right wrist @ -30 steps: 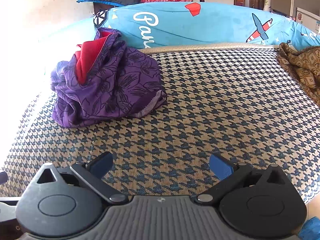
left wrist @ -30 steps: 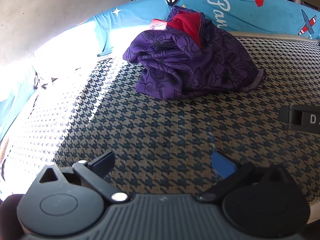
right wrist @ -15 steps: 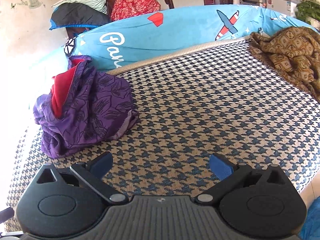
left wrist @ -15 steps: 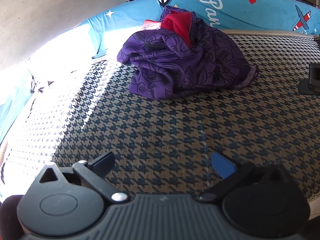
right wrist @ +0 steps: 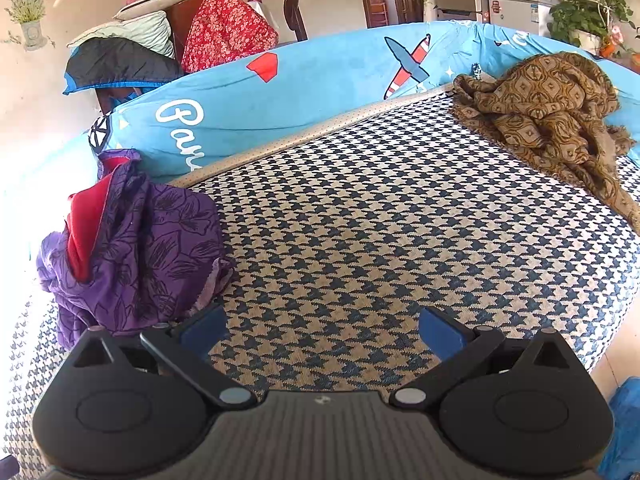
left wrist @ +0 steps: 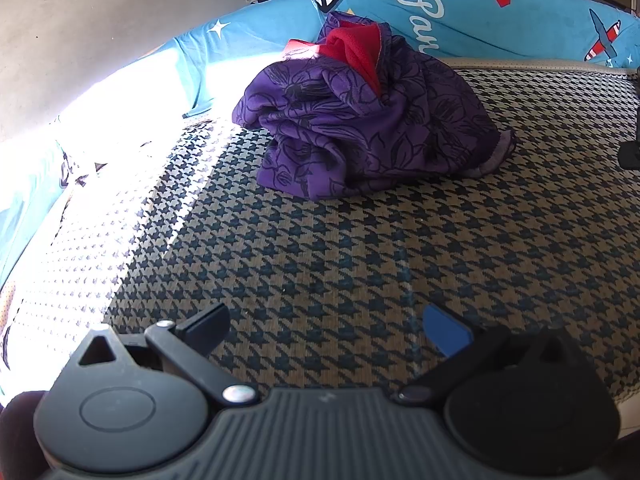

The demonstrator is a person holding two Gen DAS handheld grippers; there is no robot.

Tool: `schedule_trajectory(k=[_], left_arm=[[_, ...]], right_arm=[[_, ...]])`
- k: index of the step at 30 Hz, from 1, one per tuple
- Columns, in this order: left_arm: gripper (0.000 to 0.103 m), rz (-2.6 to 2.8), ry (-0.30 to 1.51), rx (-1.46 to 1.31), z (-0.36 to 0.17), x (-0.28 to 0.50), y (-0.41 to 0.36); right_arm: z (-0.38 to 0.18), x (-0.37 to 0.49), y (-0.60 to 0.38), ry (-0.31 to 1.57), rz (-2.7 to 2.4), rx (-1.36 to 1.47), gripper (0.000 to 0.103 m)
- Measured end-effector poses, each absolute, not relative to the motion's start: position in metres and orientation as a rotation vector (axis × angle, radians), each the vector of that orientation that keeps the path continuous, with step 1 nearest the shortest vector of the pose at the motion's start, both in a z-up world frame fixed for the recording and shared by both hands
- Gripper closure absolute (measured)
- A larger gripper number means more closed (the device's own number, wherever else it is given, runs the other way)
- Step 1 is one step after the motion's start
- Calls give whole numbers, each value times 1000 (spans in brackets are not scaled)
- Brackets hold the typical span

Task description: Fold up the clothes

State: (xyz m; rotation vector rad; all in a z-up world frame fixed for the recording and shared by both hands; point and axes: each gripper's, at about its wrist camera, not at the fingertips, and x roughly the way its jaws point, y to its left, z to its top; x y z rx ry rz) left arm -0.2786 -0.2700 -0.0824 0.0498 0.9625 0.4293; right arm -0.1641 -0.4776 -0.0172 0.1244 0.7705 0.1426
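A crumpled purple floral garment with a red lining (left wrist: 372, 120) lies heaped on the houndstooth mat (left wrist: 360, 272), against the blue cushion. My left gripper (left wrist: 326, 330) hovers open over bare mat, well short of the heap. In the right wrist view the same purple garment (right wrist: 136, 248) sits at the left, close to the left fingertip of my right gripper (right wrist: 322, 330), which is open and empty. A brown patterned cloth (right wrist: 552, 116) lies bunched at the far right of the mat (right wrist: 400, 240).
A blue bolster printed with planes and lettering (right wrist: 304, 92) borders the mat's far side. Behind it are piled bedding and a red floral cloth (right wrist: 224, 28). The mat's right edge drops off toward the floor (right wrist: 616, 364). Strong sunlight washes out the left side (left wrist: 100, 152).
My right gripper has swung rightward and risen, bringing the brown cloth into view and pushing the purple heap to the left edge. The left gripper drifted slightly; the right gripper's body left its view.
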Motion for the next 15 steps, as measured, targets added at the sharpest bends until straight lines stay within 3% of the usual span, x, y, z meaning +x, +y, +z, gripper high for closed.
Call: schedule_trajectory(k=[15], left_arm=[[0, 427, 965, 49, -86, -277, -273]], right_arm=[[-16, -165, -480, 761, 133, 123, 0]])
